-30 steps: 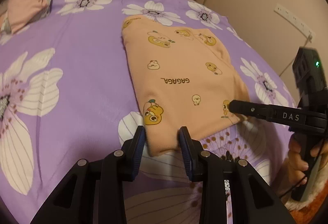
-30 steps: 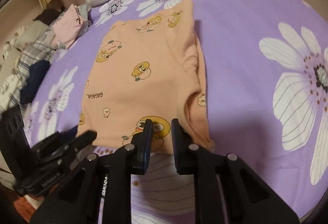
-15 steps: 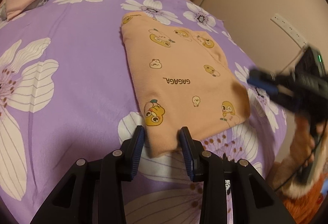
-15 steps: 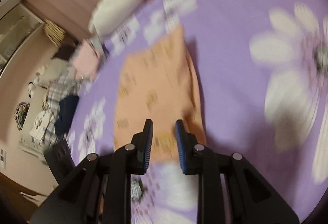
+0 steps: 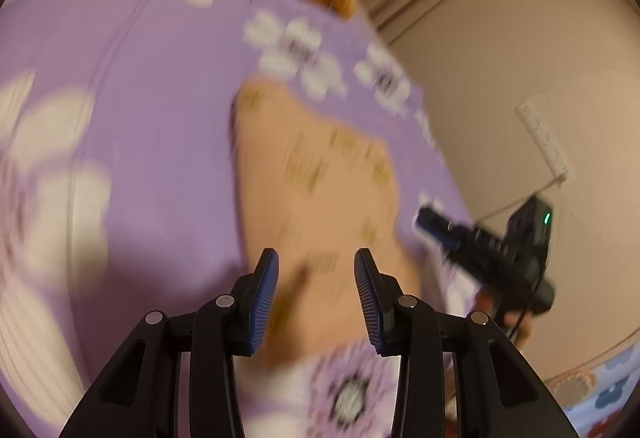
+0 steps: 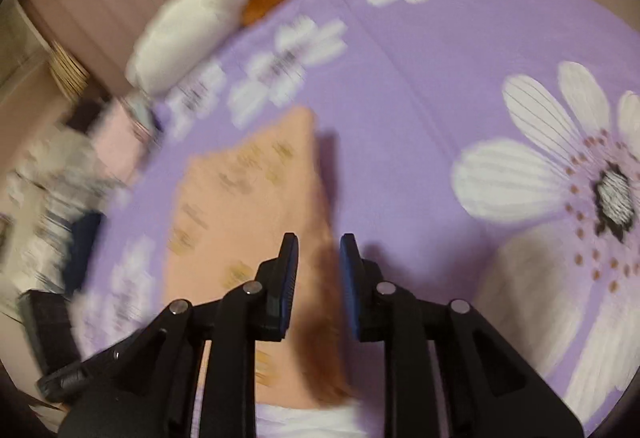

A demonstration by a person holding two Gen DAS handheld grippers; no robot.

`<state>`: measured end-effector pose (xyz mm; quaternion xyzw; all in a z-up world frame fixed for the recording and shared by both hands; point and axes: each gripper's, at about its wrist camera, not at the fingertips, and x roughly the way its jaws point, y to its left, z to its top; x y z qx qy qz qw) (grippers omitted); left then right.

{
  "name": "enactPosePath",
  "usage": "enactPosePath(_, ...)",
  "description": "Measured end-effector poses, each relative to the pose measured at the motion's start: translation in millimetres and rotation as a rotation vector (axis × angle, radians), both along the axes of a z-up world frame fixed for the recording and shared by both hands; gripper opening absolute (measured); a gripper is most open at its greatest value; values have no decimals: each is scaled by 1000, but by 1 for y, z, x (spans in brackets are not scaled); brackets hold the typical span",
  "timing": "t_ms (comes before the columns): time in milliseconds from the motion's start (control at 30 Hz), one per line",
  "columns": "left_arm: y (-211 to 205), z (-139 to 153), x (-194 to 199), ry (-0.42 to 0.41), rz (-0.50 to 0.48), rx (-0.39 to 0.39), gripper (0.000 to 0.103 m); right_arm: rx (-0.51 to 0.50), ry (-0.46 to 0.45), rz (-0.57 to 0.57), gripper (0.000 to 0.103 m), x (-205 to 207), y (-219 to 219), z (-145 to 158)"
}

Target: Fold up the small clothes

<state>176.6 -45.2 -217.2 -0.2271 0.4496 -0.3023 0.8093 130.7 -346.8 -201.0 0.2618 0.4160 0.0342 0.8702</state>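
A folded peach garment (image 5: 320, 189) of soft knit with small yellow prints lies flat on the purple flowered bedsheet (image 5: 160, 97), its long axis running away from both cameras. The left gripper (image 5: 316, 294) hangs above its near end, jaws opening with nothing pinched. The right gripper (image 6: 319, 278) is slightly parted and empty above the garment's right edge.

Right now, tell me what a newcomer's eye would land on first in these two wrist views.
First, the folded peach-orange garment printed with small yellow cartoon figures, lying in the middle of the purple bedsheet with big white flowers. Next, the white and orange plush toy at the far end of the bed. The left hand-held gripper hangs over the garment's near edge, its jaws opening with nothing pinched.
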Motion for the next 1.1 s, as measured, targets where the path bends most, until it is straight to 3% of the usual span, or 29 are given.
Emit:
enactPosePath(67, -16, 7, 27, -39, -10, 79, 38, 59, -28, 25, 22, 18, 1, 7)
enactPosePath(133, -36, -5, 56, 15, 45, 212, 38, 59, -18, 49, 22, 39, 8, 9)
enactPosePath(233, -52, -45, 82, 109, 29, 242, 38, 51, 37, 95, 20, 73, 22, -14)
enactPosePath(300, -47, -54, 76, 63, 57, 200, 38, -14, 117, 66, 10, 86, 25, -40)
enactPosePath(333, -44, -53, 72, 55, 51, 200, 38, 11, 110, 45, 9, 88, 20, -51)
enactPosePath(400, -41, -53, 72, 66, 45, 221, 39, 80, 101, 29, 9, 90, 11, -51)
enactPosePath(467, -32, -51, 82, 136, 71, 168, 38, 158, 96, 29, 16, 92, 5, -44)
enactPosePath(567, -24, -43, 105, 167, 113, 108, 38, 115, 53, 29, 16, 94, 7, -24)
enactPosePath(667, -35, -61, 134, 205, 130, 238, 38, 13, 61, 37, 16, 113, 13, -25)
enactPosePath(733, -40, -63, 134, 150, 128, 244, 38, -31, 121, 43, 12, 120, 5, -49)
enactPosePath(800, -46, -62, 127, 105, 112, 290, 39, 53, 74, 12, 11, 113, -5, -57)
enactPosePath(867, -45, -60, 121, 83, 110, 307, 39, 115, 107, -4, 10, 115, -15, -57)
enactPosePath(933, -31, -58, 112, 140, 142, 231, 39, 125, 116, -9, 11, 107, -19, -51)
enactPosePath(1000, -19, -51, 97, 151, 127, 109, 38, 124, 103, -19, 21, 96, -20, -43)
enactPosePath(1033, -15, -47, 87, 123, 114, 88, 38, 116, 99, -30, 23, 88, -21, -39)
enactPosePath(1100, -11, -33, 61, 37, 118, 137, 38, 104, 87, -45, 32, 73, -24, -32)
